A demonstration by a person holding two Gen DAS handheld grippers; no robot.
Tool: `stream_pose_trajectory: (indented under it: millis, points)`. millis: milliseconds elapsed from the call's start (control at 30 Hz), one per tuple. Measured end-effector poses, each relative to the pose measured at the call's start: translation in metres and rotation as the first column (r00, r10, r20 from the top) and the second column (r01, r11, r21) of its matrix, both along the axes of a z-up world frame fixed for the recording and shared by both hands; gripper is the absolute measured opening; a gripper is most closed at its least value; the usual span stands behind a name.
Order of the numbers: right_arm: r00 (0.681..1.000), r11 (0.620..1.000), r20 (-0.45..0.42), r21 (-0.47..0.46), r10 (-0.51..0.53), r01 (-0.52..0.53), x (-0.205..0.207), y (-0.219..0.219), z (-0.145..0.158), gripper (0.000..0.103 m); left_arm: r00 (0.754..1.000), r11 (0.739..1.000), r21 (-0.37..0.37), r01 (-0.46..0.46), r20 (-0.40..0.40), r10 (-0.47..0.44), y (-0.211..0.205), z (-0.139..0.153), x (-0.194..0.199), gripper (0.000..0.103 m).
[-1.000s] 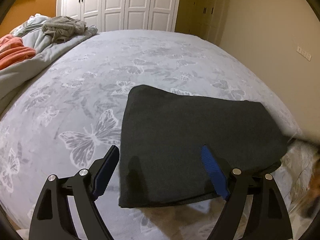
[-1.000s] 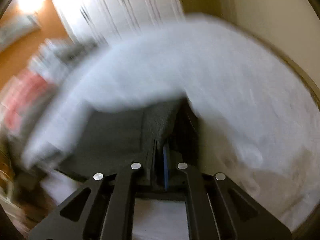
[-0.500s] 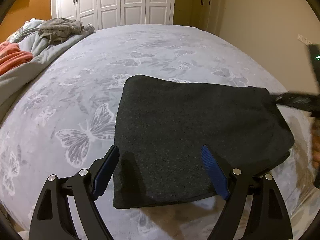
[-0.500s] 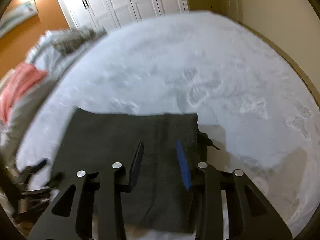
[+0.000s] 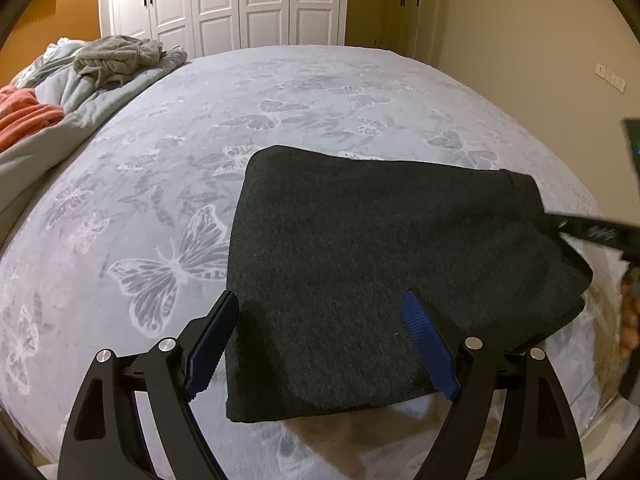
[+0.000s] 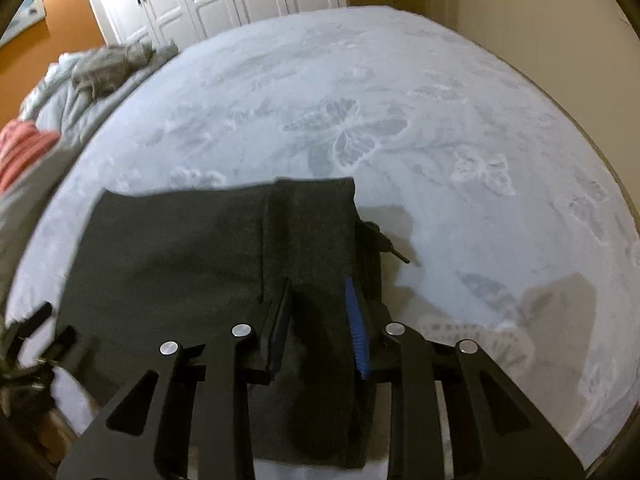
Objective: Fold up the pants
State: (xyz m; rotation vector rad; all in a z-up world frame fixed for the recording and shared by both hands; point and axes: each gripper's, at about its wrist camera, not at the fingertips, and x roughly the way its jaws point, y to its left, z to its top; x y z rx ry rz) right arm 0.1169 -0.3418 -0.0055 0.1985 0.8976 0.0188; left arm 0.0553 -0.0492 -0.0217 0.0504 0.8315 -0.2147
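The dark grey pants (image 5: 380, 264) lie folded into a flat rectangle on the bed. My left gripper (image 5: 320, 304) is open and empty, its fingers spread over the near left part of the pants. In the right wrist view the pants (image 6: 192, 264) show their waistband end at the right, with a drawstring tip sticking out. My right gripper (image 6: 318, 286) is open and empty above that end. Its fingers also show as a dark blur in the left wrist view (image 5: 592, 232).
The bed (image 5: 280, 96) has a pale grey butterfly-print cover. A rumpled grey quilt with a grey garment (image 5: 120, 60) and orange cloth (image 5: 24, 116) lies at the far left. White wardrobe doors (image 5: 240, 4) stand behind; a beige wall (image 5: 540, 40) runs along the right.
My right gripper has opened and let go of the pants end, which now lies flat. My left gripper has stayed open over the pants, shifting only slightly.
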Motion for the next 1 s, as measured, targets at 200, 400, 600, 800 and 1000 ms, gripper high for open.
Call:
stream_pose_trajectory:
  millis: [200, 400, 600, 800, 1000]
  points:
    - [1.000, 0.999, -0.006, 0.043, -0.018, 0.018, -0.041, 0.001, -0.009, 0.043, 1.000, 1.000, 0.001, 0.002, -0.003, -0.002, 0.000, 0.000, 0.001, 0.081]
    - [0.998, 0.999, -0.054, 0.019, -0.036, 0.038, -0.044, 0.007, -0.026, 0.051, 1.000, 1.000, 0.013, 0.002, 0.005, -0.002, -0.002, 0.000, -0.001, 0.081]
    - [0.994, 0.995, -0.064, 0.027, -0.090, 0.092, -0.043, 0.001, -0.028, 0.067, 1.000, 1.000, 0.018, -0.001, 0.007, 0.001, -0.002, -0.001, -0.002, 0.081]
    - [1.000, 1.000, -0.011, 0.020, -0.009, 0.009, -0.048, 0.013, -0.016, 0.019, 1.000, 1.000, 0.017, -0.002, 0.007, 0.002, -0.002, -0.001, -0.002, 0.081]
    - [0.999, 0.994, -0.042, 0.107, -0.029, 0.033, -0.054, -0.002, -0.020, 0.020, 1.000, 1.000, 0.018, -0.006, 0.003, 0.006, 0.000, -0.002, -0.001, 0.081]
